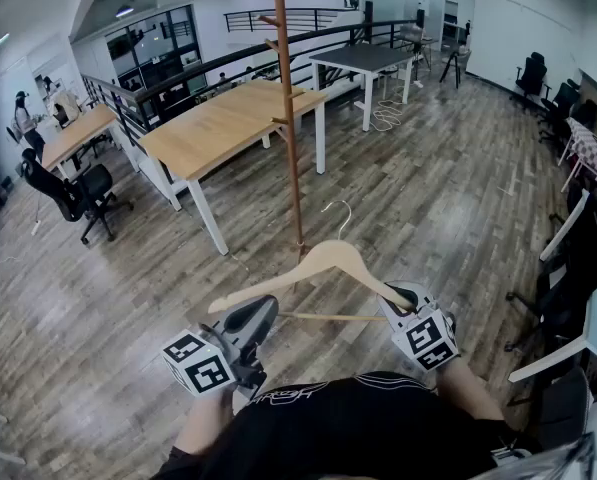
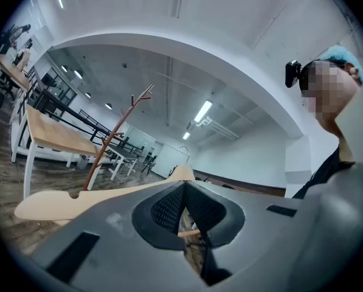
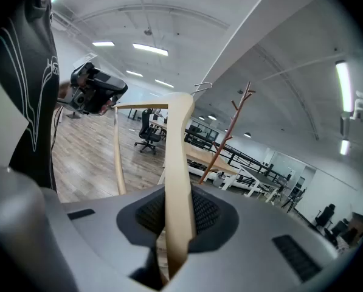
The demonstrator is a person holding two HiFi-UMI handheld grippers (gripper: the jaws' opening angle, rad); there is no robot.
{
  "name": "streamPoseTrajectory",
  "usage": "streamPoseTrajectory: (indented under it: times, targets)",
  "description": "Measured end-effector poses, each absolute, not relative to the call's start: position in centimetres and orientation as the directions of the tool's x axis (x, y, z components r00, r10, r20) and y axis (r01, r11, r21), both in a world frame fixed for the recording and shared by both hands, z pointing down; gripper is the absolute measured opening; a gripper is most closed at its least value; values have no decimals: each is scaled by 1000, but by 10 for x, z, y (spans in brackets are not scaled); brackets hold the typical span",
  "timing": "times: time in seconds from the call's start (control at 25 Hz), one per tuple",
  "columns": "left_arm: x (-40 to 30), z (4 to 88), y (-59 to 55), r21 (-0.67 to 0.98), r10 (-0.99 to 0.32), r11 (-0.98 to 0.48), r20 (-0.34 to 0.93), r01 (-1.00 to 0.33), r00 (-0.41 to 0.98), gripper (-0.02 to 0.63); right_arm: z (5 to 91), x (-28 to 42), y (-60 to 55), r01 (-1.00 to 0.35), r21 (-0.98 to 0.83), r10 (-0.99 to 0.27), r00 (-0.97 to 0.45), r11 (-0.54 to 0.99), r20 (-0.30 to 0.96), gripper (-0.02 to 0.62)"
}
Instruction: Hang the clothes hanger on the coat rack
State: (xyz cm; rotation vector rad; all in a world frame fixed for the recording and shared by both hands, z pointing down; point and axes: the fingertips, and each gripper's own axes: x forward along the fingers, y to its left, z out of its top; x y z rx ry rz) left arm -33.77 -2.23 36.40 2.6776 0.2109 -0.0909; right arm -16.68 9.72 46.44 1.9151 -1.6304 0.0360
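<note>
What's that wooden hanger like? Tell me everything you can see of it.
The hanger is pale, smooth wood with an arched body, a thin crossbar underneath and a silvery wire hook on top. It carries no clothes and is held in the air, lying nearly flat, hook pointing toward the coat rack, which it does not touch. The right gripper clamps its right arm. The left gripper is closed on the crossbar near its left end.

wooden floor (image 1: pixel 98 328) bears coat rack (image 1: pixel 289 118), tables (image 1: pixel 218 123).

left tongs (image 1: pixel 268 306), right tongs (image 1: pixel 393 294), both closed
</note>
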Motion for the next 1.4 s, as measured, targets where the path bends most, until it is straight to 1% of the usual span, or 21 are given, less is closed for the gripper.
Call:
streamPoseTrajectory:
  times: [0.2, 0.4, 0.68, 1.0, 1.2, 1.4]
  targets:
    - [-318, 365, -14, 442, 123, -885, -89, 149, 988, 8, 458, -151, 101, -903, 426, -894, 231, -51, 384, 87]
    - [-289, 365, -6, 438, 106, -890, -78, 129, 991, 8, 454, -119, 102, -909, 413, -909, 217, -55, 357, 86]
    - [-234, 364, 13, 434, 102, -893, -66, 121, 993, 8, 457, -65, 115, -904, 425, -912, 216, -51, 349, 87]
    - [-159, 364, 41, 431, 115, -891, -85, 141, 990, 8, 458, 2, 139, -893, 447, -911, 219, -44, 348, 87]
    - [-127, 372, 67, 436, 126, -888, -71, 145, 989, 8, 460, 35, 162, -886, 460, -911, 229, -50, 343, 87]
    - [-101, 376, 70, 427, 135, -893, -55, 146, 989, 8, 469, 59, 166, -911, 406, -910, 222, -66, 350, 87]
